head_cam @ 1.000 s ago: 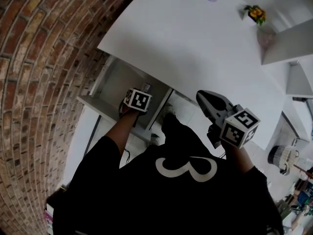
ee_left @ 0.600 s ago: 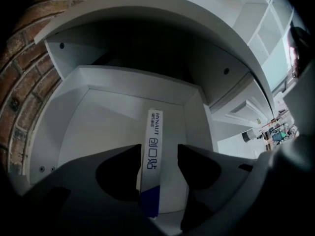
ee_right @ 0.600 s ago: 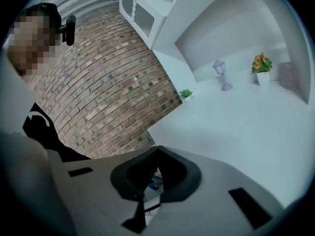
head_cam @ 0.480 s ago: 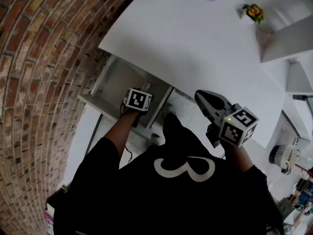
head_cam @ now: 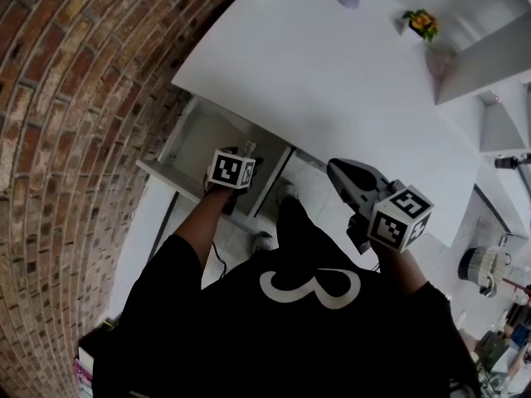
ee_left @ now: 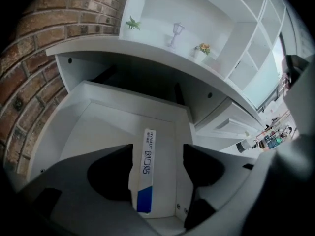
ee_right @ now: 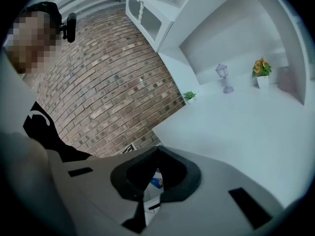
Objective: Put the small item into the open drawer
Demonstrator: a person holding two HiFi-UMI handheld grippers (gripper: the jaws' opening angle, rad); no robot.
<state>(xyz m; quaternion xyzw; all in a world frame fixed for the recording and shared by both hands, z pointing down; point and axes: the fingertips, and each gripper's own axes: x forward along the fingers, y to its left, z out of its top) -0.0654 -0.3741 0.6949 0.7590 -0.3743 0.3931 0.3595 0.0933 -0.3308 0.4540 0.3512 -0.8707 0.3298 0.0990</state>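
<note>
In the open drawer (ee_left: 93, 132) under the counter (head_cam: 332, 73), the small box (ee_left: 146, 171) lies along the drawer's right side, clear of both pads, so it looks dropped off. The left tool (ee_left: 157, 156) above the drawer has just been opening and is now wide, box between the jaws untouched. The right tool (ee_right: 156, 151), right of the drawer, is pinched together and empty, likely just parked.
</note>
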